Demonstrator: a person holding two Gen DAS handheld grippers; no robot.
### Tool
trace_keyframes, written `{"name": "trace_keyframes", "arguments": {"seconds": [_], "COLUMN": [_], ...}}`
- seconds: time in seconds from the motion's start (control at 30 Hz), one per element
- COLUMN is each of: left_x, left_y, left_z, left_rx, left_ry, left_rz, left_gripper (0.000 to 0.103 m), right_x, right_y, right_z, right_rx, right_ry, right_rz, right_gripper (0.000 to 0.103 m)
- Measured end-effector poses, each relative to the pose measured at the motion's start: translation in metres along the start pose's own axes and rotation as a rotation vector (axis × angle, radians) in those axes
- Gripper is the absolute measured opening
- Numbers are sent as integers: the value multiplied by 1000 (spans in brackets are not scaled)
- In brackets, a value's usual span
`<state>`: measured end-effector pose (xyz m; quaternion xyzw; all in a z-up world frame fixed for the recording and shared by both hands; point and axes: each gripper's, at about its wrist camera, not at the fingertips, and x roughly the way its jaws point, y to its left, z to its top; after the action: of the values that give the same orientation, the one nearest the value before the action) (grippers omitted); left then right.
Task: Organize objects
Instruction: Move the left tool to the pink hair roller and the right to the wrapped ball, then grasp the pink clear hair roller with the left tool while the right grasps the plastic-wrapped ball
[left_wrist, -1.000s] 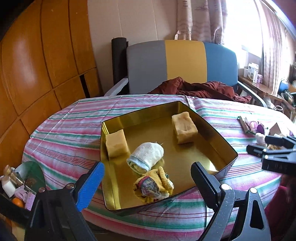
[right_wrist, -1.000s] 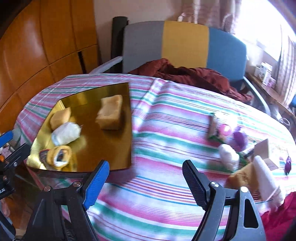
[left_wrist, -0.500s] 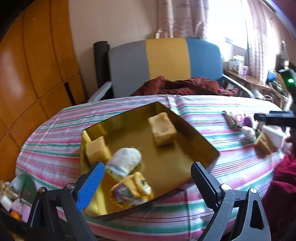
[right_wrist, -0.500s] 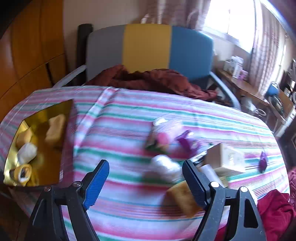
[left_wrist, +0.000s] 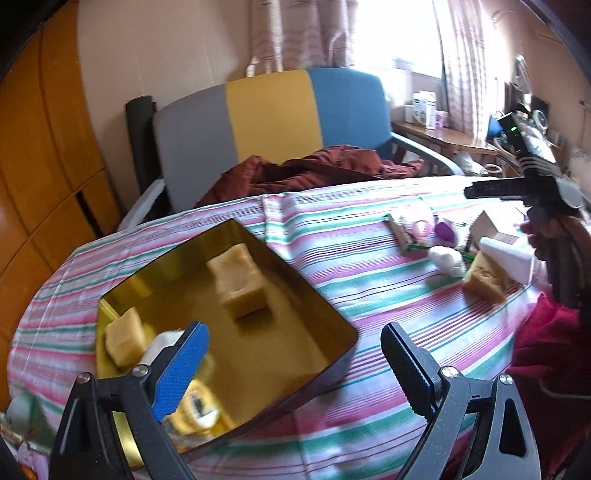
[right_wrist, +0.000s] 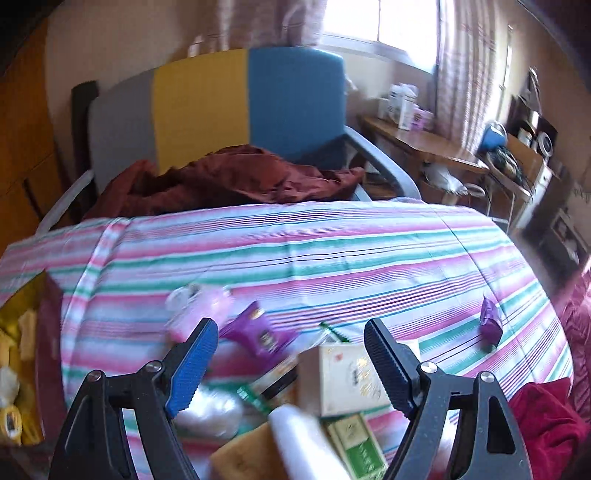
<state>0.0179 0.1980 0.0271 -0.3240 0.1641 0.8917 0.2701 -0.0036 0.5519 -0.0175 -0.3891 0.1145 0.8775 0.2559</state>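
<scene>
A gold tin (left_wrist: 314, 295) sits on the striped tablecloth and holds two yellow sponge blocks (left_wrist: 240, 280), a white rolled cloth (left_wrist: 162, 343) and a yellow roll (left_wrist: 199, 406). My left gripper (left_wrist: 295, 365) hovers open and empty over the tin's near right corner. To the right lies a loose pile: a cream box (right_wrist: 340, 376), a purple packet (right_wrist: 258, 334), a pink-and-white item (right_wrist: 199, 310), a white wrapped ball (right_wrist: 210, 406), a white roll (right_wrist: 295, 439) and a sponge block (right_wrist: 243, 454). My right gripper (right_wrist: 291, 350) hangs open above that pile, touching nothing.
A small purple packet (right_wrist: 491, 321) lies apart at the right of the table. A grey, yellow and blue chair (left_wrist: 273, 122) with a dark red garment (left_wrist: 314, 170) stands behind the table. A red cloth (right_wrist: 546, 413) sits at the near right edge.
Both grippers swung to the right. The right one went from beside the tin to above the loose pile. In the left view the tin slid to the lower left. Both jaws kept their width.
</scene>
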Motion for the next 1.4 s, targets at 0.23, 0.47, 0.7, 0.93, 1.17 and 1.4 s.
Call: {"name": "trace_keyframes", "arguments": {"seconds": [0.23, 0.47, 0.7, 0.93, 1.17, 1.4], "left_x": [34, 77, 131, 186, 236, 238], "left_y": [-30, -63, -105, -141, -166, -142], "left_z": [37, 77, 115, 139, 146, 136], "left_rx": [1, 15, 70, 117, 175, 58], "left_ry": [34, 58, 97, 152, 222, 248], "left_rz": [-89, -125, -168, -195, -172, -276], "left_gripper": [95, 95, 95, 95, 97, 64], "right_x": [7, 10, 9, 12, 13, 12], "right_y": [-20, -38, -46, -45, -42, -37], "right_z": [-5, -6, -5, -6, -7, -7], "right_rx": [86, 181, 222, 219, 212, 186], "right_ry": [37, 69, 72, 96, 106, 99], "right_rz": [30, 39, 59, 89, 108, 134], "right_gripper": [83, 83, 83, 83, 83, 83]}}
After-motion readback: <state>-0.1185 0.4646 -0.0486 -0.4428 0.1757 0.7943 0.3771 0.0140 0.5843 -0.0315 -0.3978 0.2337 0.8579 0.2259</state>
